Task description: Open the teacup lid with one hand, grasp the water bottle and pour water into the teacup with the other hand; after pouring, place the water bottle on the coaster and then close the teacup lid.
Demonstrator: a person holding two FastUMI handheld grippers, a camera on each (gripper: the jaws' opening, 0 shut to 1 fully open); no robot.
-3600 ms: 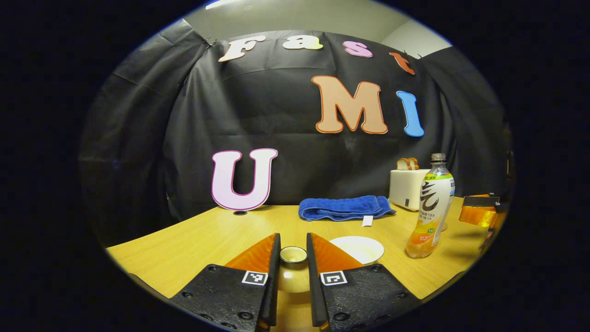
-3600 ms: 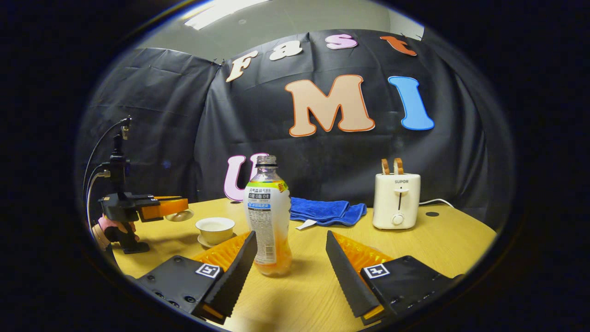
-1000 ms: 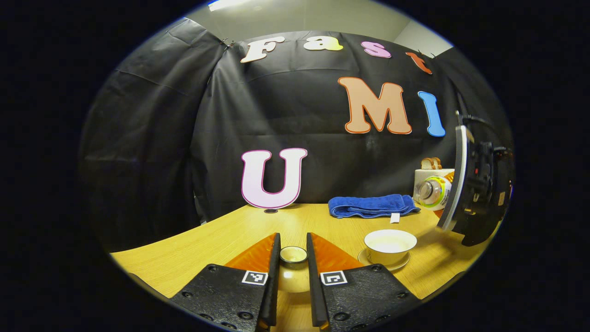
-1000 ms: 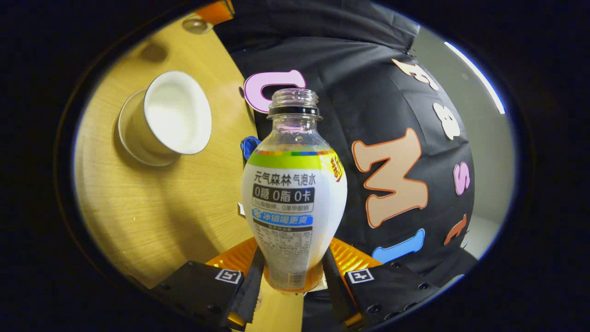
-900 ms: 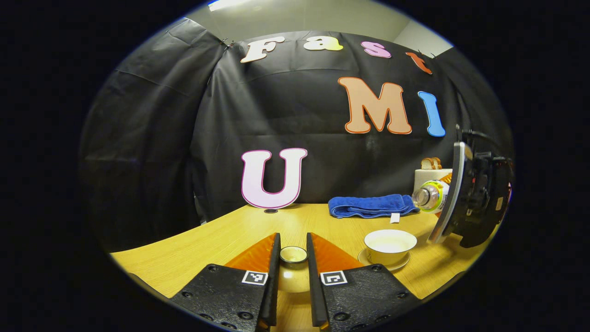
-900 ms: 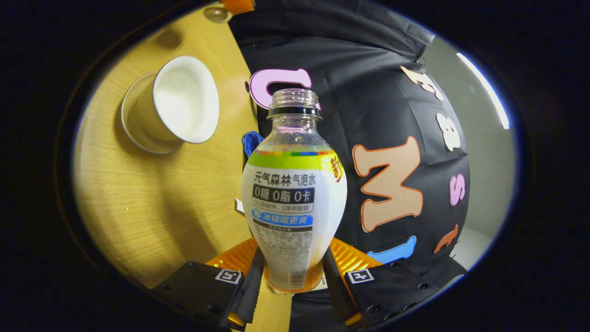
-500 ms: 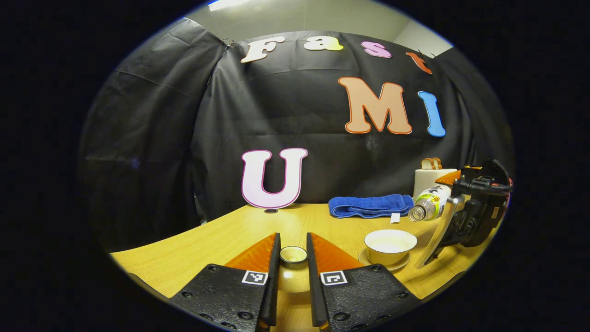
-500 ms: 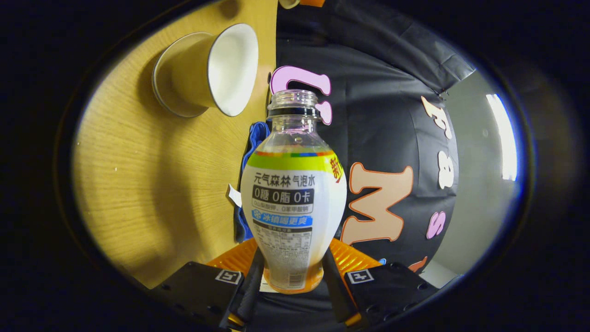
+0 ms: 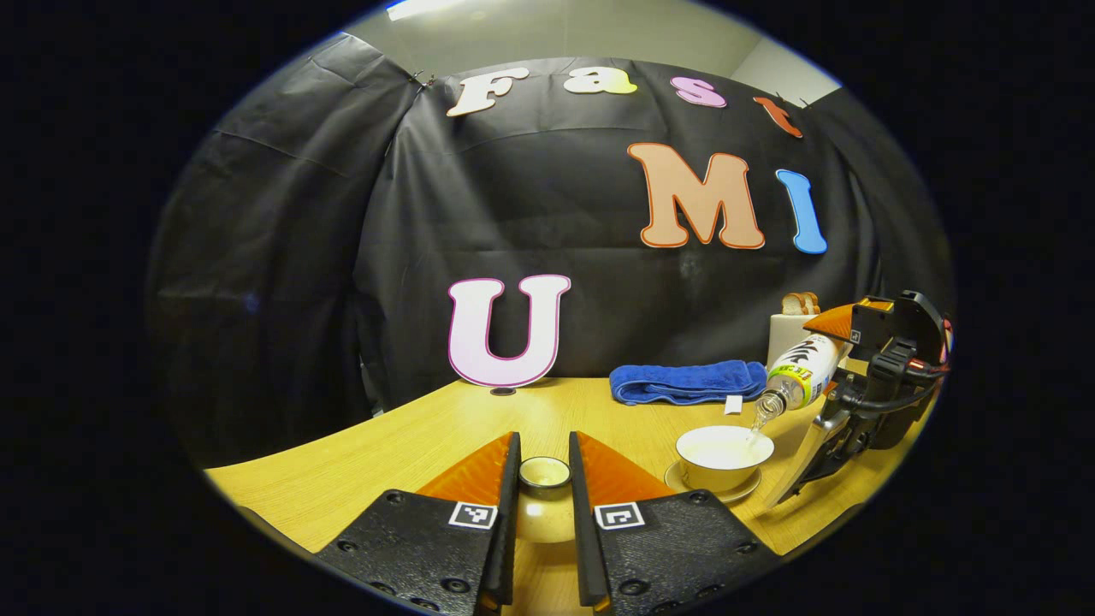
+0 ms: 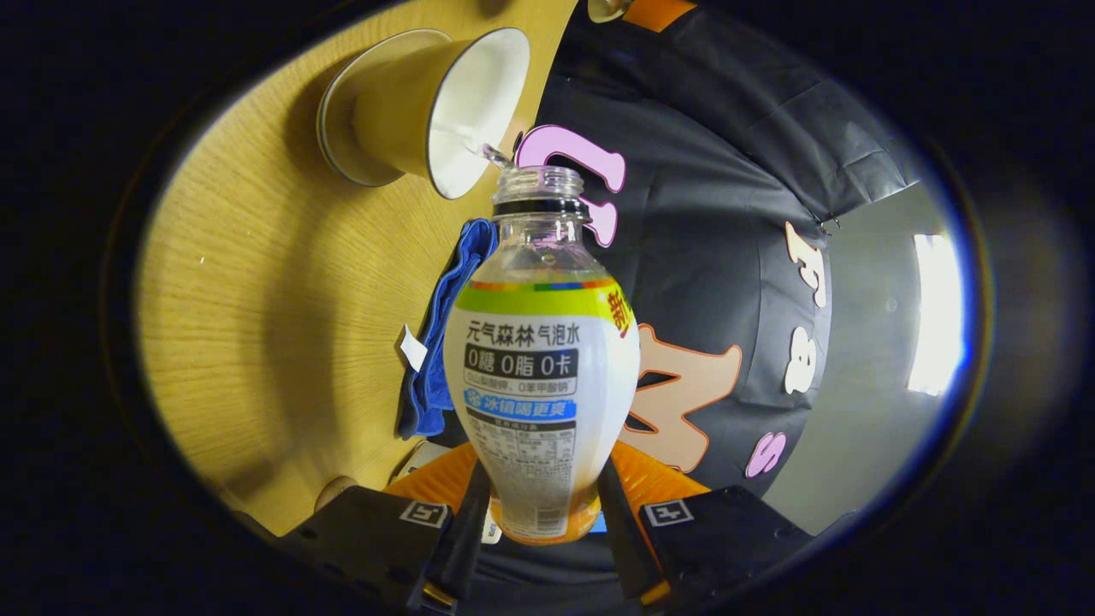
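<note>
Pouring is underway right now. In the left gripper view, bottom centre, the left tongs (image 9: 544,479) are clamped on the knob of the teacup lid (image 9: 545,472), holding it up off the tabletop (image 9: 411,445) and clear of the cup, so the lid-off step looks done. Moving right, the teacup (image 9: 724,455) sits on its saucer at lower right with a thin stream of water (image 9: 756,423) dropping into it from the tipped water bottle (image 9: 797,375), which the right tongs (image 9: 834,342) carry at the far right edge.

By my read, what's left is finishing the pour, parking the bottle on the coaster (I can't make one out for sure), then putting the lid back.

View differences: the left gripper view gives the blue towel (image 9: 687,382) and toaster (image 9: 789,329) behind the cup, plus the stream's whole arc. The right gripper view is rolled sideways and shows the grip up close: both fingers (image 10: 466,530) of the right tongs (image 10: 541,522) squeeze the bottle's lower body (image 10: 539,376), with the bottle mouth just beside the cup rim (image 10: 466,111) at upper left.
</note>
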